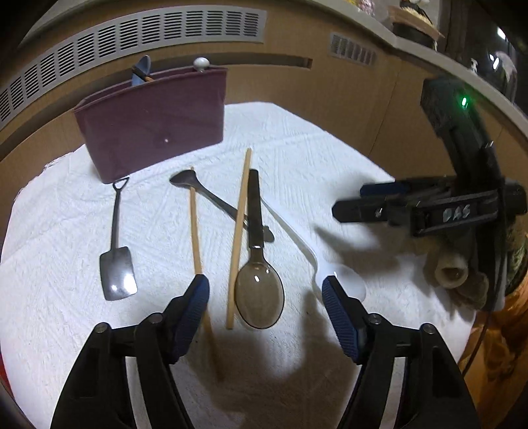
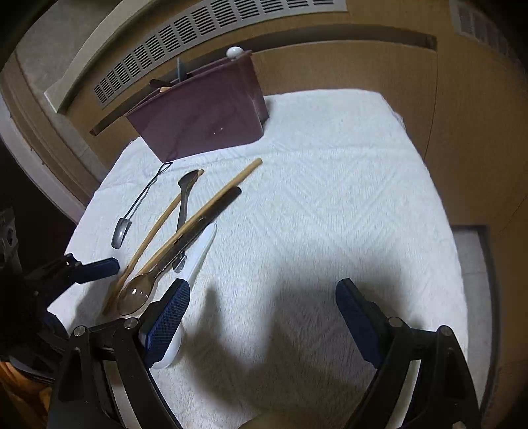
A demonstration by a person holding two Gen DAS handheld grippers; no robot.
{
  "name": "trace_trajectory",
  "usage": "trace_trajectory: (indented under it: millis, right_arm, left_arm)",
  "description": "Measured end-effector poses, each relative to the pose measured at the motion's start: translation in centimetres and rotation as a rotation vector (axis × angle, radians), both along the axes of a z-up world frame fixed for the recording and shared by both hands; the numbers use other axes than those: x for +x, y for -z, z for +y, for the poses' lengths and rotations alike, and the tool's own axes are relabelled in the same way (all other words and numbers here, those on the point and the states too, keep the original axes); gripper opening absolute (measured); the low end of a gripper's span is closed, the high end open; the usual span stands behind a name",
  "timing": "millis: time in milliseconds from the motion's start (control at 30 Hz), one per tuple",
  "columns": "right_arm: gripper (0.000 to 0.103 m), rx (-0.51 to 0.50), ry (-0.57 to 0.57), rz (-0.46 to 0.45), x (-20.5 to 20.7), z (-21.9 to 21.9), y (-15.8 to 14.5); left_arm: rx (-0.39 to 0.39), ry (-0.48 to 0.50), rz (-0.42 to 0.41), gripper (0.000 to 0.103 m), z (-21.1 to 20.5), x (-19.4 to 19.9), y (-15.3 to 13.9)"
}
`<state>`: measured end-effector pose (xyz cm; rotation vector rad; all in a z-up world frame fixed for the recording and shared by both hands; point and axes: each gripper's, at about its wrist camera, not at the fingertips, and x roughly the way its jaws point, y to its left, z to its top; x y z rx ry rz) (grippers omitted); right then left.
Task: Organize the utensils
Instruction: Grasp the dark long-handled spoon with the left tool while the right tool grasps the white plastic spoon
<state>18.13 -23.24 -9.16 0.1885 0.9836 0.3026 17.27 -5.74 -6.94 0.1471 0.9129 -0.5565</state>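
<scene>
Several utensils lie on a white cloth (image 1: 330, 158) in front of a maroon fabric organizer (image 1: 151, 125) (image 2: 201, 122). They are a shovel-shaped metal spoon (image 1: 117, 270), two wooden chopsticks (image 1: 194, 224) (image 1: 239, 237), a dark metal spoon (image 1: 188, 181), a brown translucent spoon (image 1: 259, 297) with a black handle, and a white spoon (image 1: 346, 283) (image 2: 201, 250). My left gripper (image 1: 264, 283) is open, its fingers either side of the brown spoon's bowl and one chopstick. My right gripper (image 2: 262, 290) (image 1: 359, 201) is open, its left finger over the white spoon's bowl.
The organizer holds a blue spoon (image 1: 142, 71) and a white-knobbed item (image 1: 201, 62). A wooden panel with vent grilles (image 1: 132, 43) rises behind the cloth. A beige object (image 1: 452, 270) sits at the cloth's right edge. A shelf (image 1: 412, 29) with objects runs along the upper right.
</scene>
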Motion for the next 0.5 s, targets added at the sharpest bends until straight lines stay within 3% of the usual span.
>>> trace_trajectory:
  millis: [167, 233, 300, 400, 500]
  right_arm:
    - [0.091, 0.031, -0.016, -0.012, -0.4, 0.0, -0.2]
    - [0.091, 0.04, -0.059, -0.047, -1.0, 0.6, -0.9]
    - [0.089, 0.021, -0.114, -0.089, -1.7, 1.7, -1.8]
    - [0.078, -0.057, -0.213, -0.164, -3.2, 3.9, -3.1]
    - [0.075, -0.131, -0.308, -0.209, -4.9, 5.7, -3.4]
  left_arm:
    - [0.033, -0.017, 0.015, 0.06, -0.3, 0.4, 1.1]
    - [0.043, -0.03, 0.01, 0.041, -0.2, 0.7, 1.0]
    - [0.042, -0.047, 0.015, 0.032, 0.2, 0.9, 0.9]
    - [0.016, -0.078, 0.019, 0.032, 1.2, 1.2, 0.5]
    - [-0.012, -0.13, -0.014, 0.032, 2.6, 1.1, -0.9]
